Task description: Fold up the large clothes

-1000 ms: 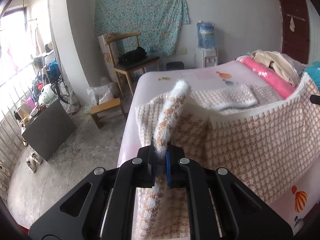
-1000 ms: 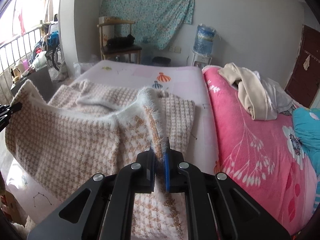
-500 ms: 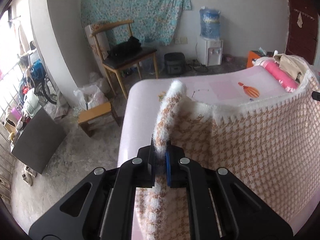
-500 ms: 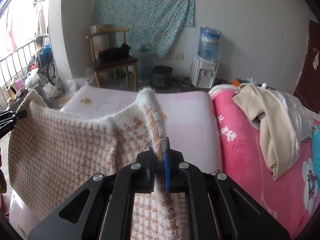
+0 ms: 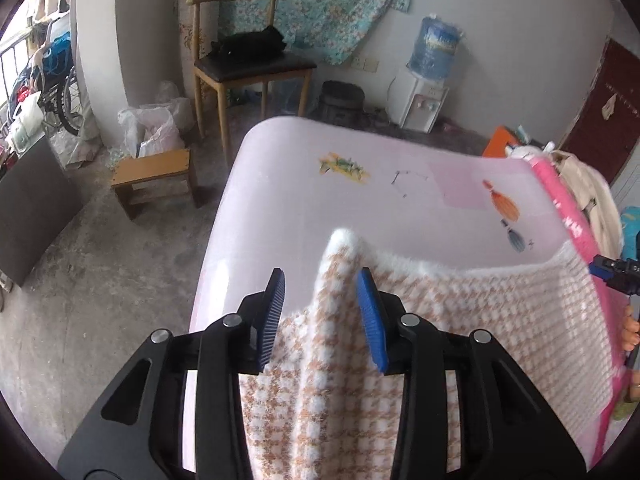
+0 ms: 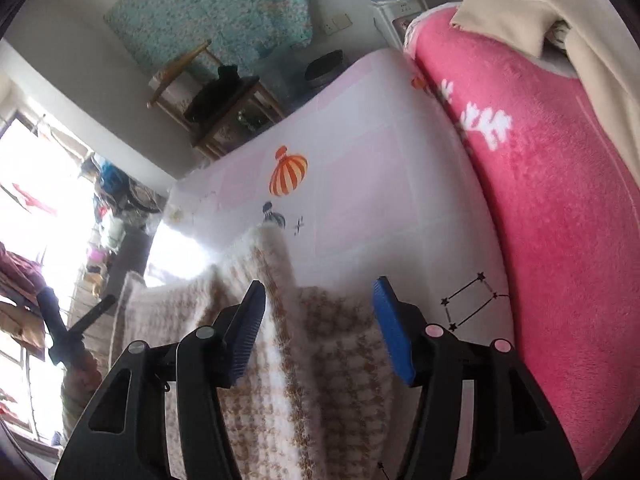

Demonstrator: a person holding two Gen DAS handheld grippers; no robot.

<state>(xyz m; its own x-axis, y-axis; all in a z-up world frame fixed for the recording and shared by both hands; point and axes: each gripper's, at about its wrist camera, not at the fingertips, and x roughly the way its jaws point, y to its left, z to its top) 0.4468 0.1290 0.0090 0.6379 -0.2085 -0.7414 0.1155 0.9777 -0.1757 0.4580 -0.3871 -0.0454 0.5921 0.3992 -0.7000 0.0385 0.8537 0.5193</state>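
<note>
1. The garment (image 5: 460, 320), a fuzzy tan-and-white checked knit, lies across the lower half of both wrist views, spread over the pale pink bed (image 5: 380, 184). Its white-trimmed upper edge runs from the frame centre toward the right edge in the left view.

2. The left hand-held gripper (image 5: 322, 312) has just been opening. A raised corner of the knit stands between its blue pads (image 5: 370, 316), leaning against the right one, but the pads no longer pinch it: released.

3. The right hand-held gripper (image 6: 318, 332) has likewise just been opening, wider. A ridge of the knit rises between its jaws at centre frame, close to the left pad, with a clear gap to the right pad: released too.

4. Done, as I judge it: one fold has been carried forward and laid on the bed, and both corners let go.

5. Left: the two peaked corners need to settle flat, and the piece looks wide enough to want at least one more fold. How many layers already lie beneath is hard to tell, since the grippers' own bodies hide the near part.

6. A pink blanket (image 6: 560, 200) with a beige garment (image 6: 540, 12) on it lies at the right of the right view; that may be next to fold.
</note>
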